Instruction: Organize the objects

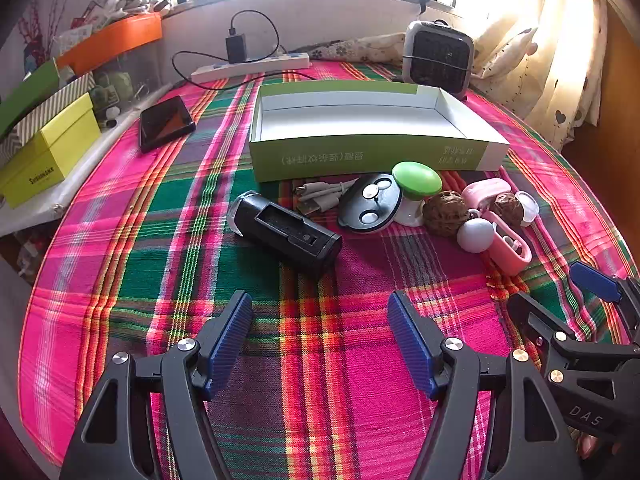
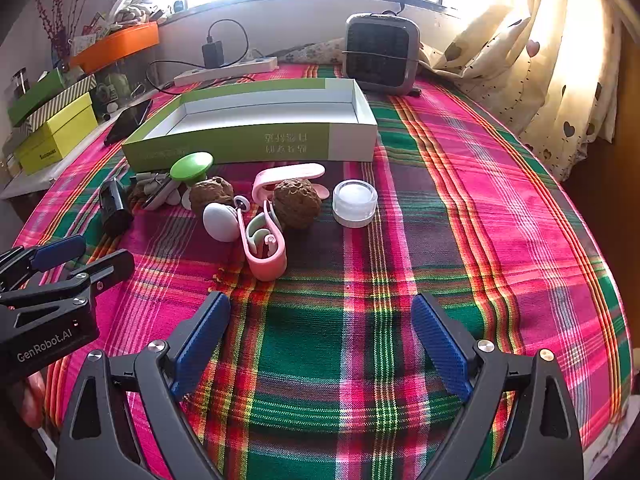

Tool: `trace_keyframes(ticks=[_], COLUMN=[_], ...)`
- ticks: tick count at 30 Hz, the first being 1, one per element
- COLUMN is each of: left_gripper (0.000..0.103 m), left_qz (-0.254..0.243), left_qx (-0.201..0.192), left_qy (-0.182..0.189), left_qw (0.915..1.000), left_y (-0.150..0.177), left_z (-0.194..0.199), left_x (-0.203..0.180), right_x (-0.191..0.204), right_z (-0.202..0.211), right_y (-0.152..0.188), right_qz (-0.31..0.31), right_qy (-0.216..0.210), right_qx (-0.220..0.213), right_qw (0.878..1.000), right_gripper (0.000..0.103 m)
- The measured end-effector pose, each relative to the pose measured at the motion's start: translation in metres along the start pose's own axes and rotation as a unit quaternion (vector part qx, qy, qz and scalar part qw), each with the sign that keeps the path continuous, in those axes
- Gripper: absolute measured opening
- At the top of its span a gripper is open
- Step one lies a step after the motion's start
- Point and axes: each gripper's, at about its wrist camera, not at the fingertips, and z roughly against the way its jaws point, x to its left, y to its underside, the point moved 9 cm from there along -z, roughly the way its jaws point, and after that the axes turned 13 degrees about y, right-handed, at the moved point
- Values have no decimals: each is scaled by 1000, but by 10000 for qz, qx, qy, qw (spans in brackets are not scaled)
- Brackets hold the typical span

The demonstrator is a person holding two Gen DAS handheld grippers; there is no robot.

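An empty green and white box (image 1: 372, 156) (image 2: 256, 144) stands open on the plaid cloth. In front of it lie a black cylinder device (image 1: 286, 232) (image 2: 114, 204), a grey cable (image 1: 324, 196), a black oval part (image 1: 370, 208), a green-capped piece (image 1: 416, 180) (image 2: 191, 168), two brown walnuts (image 1: 445, 213) (image 2: 297, 202), a pink case (image 1: 506, 246) (image 2: 264, 252), a white ball (image 1: 475, 235) (image 2: 220, 222) and a clear jar (image 2: 355, 202). My left gripper (image 1: 320, 338) is open and empty, short of the black device. My right gripper (image 2: 320, 338) is open and empty, short of the pink case.
A black phone (image 1: 165, 122) lies at the left. A power strip with charger (image 1: 252, 65) and a small heater (image 1: 438, 58) (image 2: 380, 54) stand at the back. Yellow and green boxes (image 1: 48, 148) sit on a side shelf. Curtains (image 2: 532, 64) hang at the right.
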Motion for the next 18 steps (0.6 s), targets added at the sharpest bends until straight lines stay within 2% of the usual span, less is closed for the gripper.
trace_keyframes(ticks=[18], left_gripper=[69], left_qz=[-51], left_qx=[0], left_qy=[91], left_qw=[9999], left_y=[-2], left_z=[2], left_x=[0], right_x=[0], right_z=[2], right_y=[0], right_qz=[4], right_qy=[-5], right_qx=[-28], right_qw=[10000], right_gripper=[92])
